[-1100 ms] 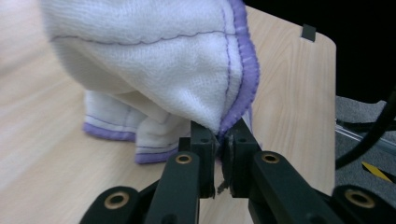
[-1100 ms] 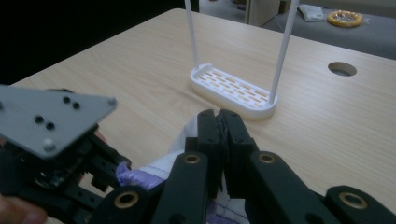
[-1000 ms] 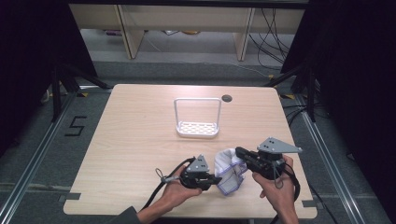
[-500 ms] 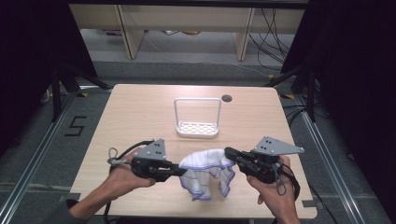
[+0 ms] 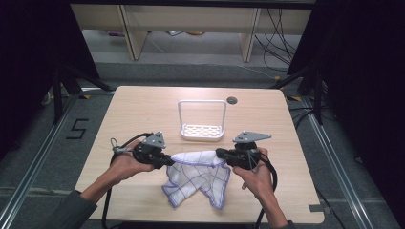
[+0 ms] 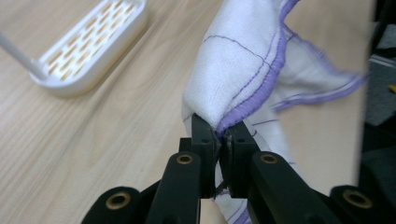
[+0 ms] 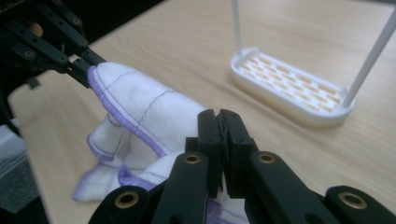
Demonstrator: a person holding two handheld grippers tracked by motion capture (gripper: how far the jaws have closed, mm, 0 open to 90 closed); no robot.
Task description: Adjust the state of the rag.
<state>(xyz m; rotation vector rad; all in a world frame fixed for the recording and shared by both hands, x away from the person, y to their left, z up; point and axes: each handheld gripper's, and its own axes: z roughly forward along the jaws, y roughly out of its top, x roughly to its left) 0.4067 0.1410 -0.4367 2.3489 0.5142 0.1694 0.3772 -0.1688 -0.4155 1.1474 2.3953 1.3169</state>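
A white cloth [image 5: 198,172] with purple grid lines and a purple hem is stretched between the two grippers above the table's near half, its lower part drooping onto the wood. My left gripper [image 5: 168,161] is shut on the cloth's left end; the pinched hem shows in the left gripper view [image 6: 218,137] at the jaw tips. My right gripper [image 5: 220,153] is shut on the cloth's right end, seen up close in the right gripper view [image 7: 220,121]. The cloth [image 7: 140,109] runs from there to the far left gripper [image 7: 86,70].
A white slotted rack [image 5: 202,130] with a tall wire handle stands at the table's middle, behind the cloth. It also appears as the rack [image 6: 88,51] and the rack [image 7: 292,91] in the gripper views. A dark round grommet [image 5: 232,100] sits near the far edge.
The two grippers were close together on a bunched cloth at the near right. They have drawn apart, the left one moving far left, and the cloth now hangs spread between them.
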